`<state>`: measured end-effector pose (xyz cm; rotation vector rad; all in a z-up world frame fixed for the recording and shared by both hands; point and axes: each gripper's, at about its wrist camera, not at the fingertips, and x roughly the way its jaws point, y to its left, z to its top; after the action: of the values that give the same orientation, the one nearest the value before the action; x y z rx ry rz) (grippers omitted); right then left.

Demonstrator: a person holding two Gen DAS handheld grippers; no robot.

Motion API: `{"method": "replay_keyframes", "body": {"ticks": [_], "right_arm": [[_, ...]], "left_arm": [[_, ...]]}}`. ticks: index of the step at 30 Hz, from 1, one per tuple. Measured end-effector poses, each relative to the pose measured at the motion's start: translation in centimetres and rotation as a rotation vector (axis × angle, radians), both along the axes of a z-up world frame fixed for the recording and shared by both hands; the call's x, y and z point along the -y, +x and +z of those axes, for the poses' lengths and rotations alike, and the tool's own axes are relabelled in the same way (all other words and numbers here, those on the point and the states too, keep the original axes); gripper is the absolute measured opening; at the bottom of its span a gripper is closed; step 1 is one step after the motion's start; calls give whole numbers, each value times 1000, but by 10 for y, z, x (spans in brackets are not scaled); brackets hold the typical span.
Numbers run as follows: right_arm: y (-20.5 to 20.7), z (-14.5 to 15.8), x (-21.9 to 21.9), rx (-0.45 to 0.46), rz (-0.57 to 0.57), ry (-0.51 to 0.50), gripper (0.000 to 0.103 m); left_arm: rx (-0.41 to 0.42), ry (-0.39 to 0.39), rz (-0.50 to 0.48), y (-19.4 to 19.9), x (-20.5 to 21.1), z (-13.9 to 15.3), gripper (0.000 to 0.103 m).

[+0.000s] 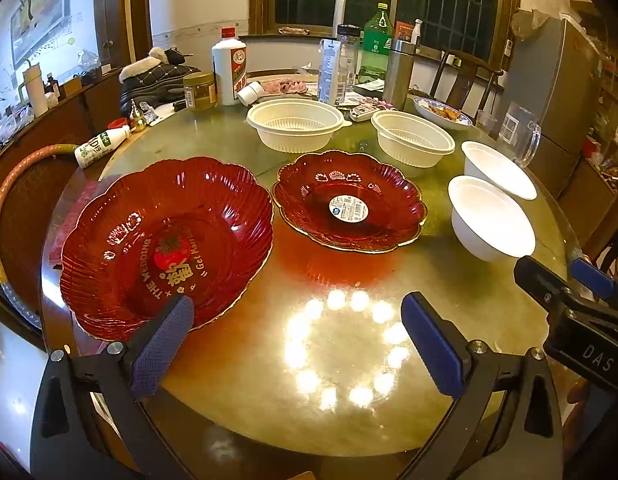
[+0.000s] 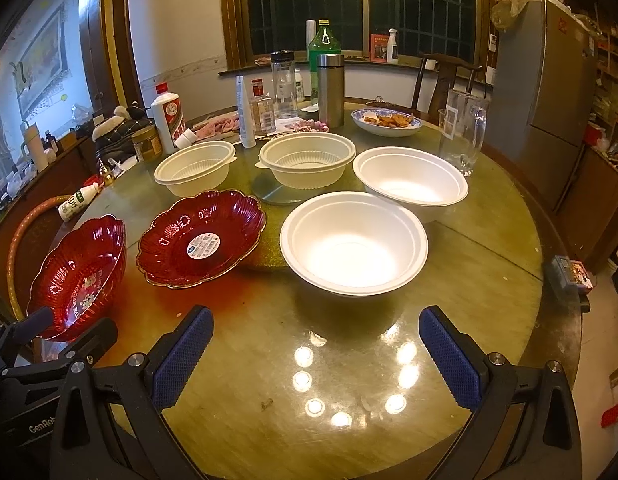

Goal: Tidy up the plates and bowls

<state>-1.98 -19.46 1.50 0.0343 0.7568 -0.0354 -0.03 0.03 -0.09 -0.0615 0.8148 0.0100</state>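
Two red scalloped plates sit on the round table: a near one with gold wedding lettering (image 1: 165,244) (image 2: 79,276) and one with a round white sticker (image 1: 347,200) (image 2: 201,236). Two white foam bowls (image 1: 489,218) (image 1: 499,170) (image 2: 353,240) (image 2: 409,182) stand to the right. Two cream ribbed plastic bowls (image 1: 295,124) (image 1: 413,138) (image 2: 195,168) (image 2: 307,160) stand behind. My left gripper (image 1: 297,320) is open and empty, its left finger at the near plate's rim. My right gripper (image 2: 315,332) is open and empty, just short of the nearest foam bowl.
The table's far side (image 2: 489,208) holds bottles, a steel flask (image 2: 330,90), a glass pitcher (image 2: 463,136), a blue-patterned dish of food (image 2: 387,122) and a white liquor bottle (image 1: 229,66). A small milk bottle (image 1: 103,146) lies at the left edge. Chairs and a fridge (image 2: 549,92) surround.
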Motion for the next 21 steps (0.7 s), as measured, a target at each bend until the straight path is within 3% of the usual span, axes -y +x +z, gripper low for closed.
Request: {"method": "replay_keyframes", "body": {"ticks": [21], "right_arm": [[-3,4,0,3,6,0,103]], "left_arm": [[-3,-6,-4,-2,-2,3,103]]}}
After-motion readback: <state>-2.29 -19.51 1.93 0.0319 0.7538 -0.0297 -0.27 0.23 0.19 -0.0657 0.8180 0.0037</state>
